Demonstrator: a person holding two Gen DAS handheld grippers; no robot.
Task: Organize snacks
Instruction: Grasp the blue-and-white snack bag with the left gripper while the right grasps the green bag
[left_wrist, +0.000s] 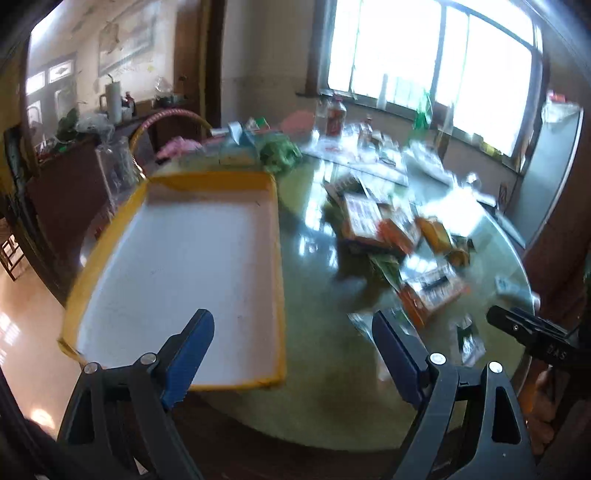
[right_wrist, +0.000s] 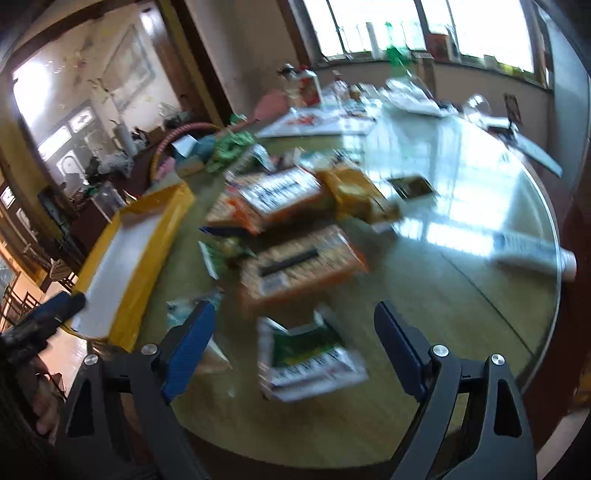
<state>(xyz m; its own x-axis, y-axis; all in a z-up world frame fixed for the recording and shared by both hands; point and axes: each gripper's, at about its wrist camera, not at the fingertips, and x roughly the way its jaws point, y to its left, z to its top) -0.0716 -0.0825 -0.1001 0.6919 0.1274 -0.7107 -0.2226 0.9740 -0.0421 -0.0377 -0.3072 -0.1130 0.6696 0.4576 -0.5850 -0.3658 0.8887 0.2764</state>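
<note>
Right wrist view: the right gripper (right_wrist: 291, 332) hangs with fingers spread wide and empty over a green-and-white foil snack packet (right_wrist: 308, 360), with orange cardboard snack boxes (right_wrist: 301, 269) just beyond on the round glass-topped table (right_wrist: 443, 302). The left gripper (left_wrist: 291, 350) — also wide and empty — hovers beside the empty yellow-rimmed white tray (left_wrist: 177, 273). Best to straddle the packet's narrow sides, pinch low, then carry it left to the tray.

Round, glossy glass-topped surface (left_wrist: 317, 387) mirroring glare from large bright windows (left_wrist: 432, 55); framed painting (left_wrist: 125, 40) on cream wall; dark wooden sideboard (left_wrist: 66, 184); polished tan floor (left_wrist: 26, 332).
</note>
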